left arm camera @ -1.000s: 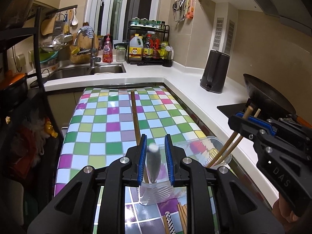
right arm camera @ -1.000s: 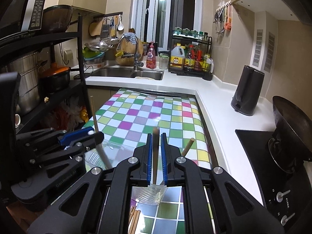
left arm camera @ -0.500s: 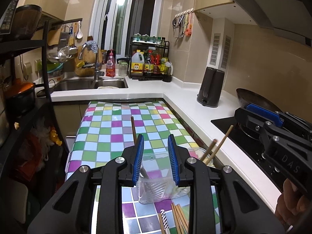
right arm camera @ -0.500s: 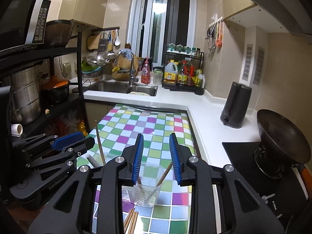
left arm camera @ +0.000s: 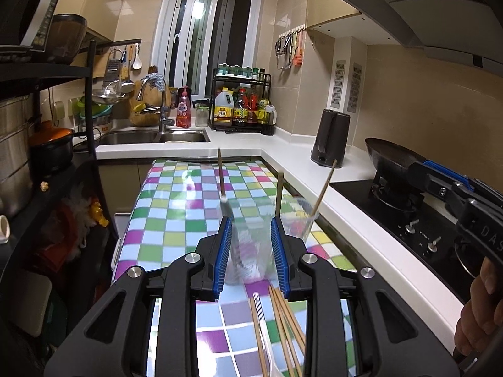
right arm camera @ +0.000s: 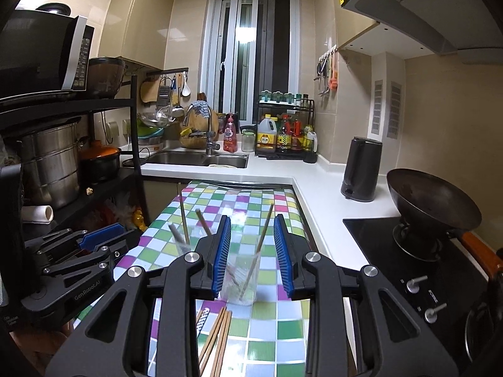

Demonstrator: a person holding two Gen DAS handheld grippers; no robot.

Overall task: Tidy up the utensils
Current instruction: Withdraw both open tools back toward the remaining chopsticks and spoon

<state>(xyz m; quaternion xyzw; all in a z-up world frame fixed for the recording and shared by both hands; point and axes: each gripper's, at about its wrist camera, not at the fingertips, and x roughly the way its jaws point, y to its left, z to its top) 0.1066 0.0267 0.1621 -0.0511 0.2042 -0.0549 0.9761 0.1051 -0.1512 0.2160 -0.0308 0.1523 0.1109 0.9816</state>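
Checkered table [right arm camera: 283, 323] bears two clear cups [right arm camera: 240, 278] (chopsticks inside) and loose chopsticks [right arm camera: 217, 339]

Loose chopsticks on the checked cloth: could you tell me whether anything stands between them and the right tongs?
Nothing visible does. The loose chopsticks lie bare just below the open right tongs; the clear cup stands beyond them.

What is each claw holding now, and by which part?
Nothing. The left claw and the right claw are both open, each in front of a clear cup of chopsticks, gripping nothing.
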